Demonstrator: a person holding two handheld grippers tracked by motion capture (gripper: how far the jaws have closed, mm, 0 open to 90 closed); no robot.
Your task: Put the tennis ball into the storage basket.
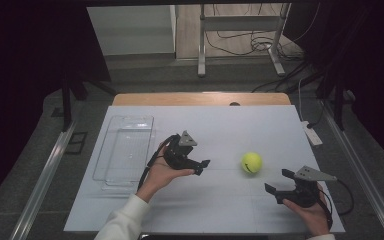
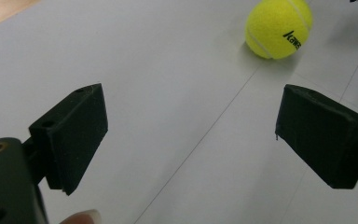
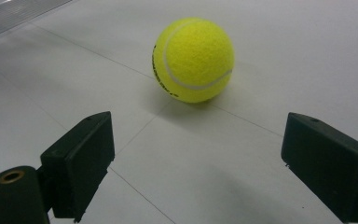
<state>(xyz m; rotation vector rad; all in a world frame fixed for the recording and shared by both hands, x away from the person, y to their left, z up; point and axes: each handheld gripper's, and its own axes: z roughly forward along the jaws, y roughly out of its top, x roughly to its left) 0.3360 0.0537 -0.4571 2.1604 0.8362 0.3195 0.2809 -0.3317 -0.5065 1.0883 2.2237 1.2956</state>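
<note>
Yellow-green tennis ball (image 1: 251,162) sitting loose on the white table (image 1: 220,125), right of centre, touching nothing, black brand lettering on its side. Left gripper (image 1: 204,167) up off the surface to the ball's left, jaws spread wide and empty, aimed roughly at the ball across a clear gap. Right gripper (image 1: 278,181) down near the front edge, ball lying up and to the left of it, toward the table's middle; jaws also wide apart with nothing between them. From the right gripper view, ball (image 3: 193,59) almost dead ahead, a bit left of the midline between the jaws, near but not yet between them. From the left gripper view, ball (image 2: 278,28) way off toward the upper right, farther out, so a turn needed before any straight approach. No long axis to fuss over on a round ball, any grip line works. Looks like the right hand (image 1: 307,212) has the shorter, straighter shot, though honestly close to even in the high view. Clear plastic tray (image 1: 125,150) lying flat at the table's left side, empty, well apart from the ball. Main worry: a fuzzy ball rolling off if one jaw nudges it first.
</note>
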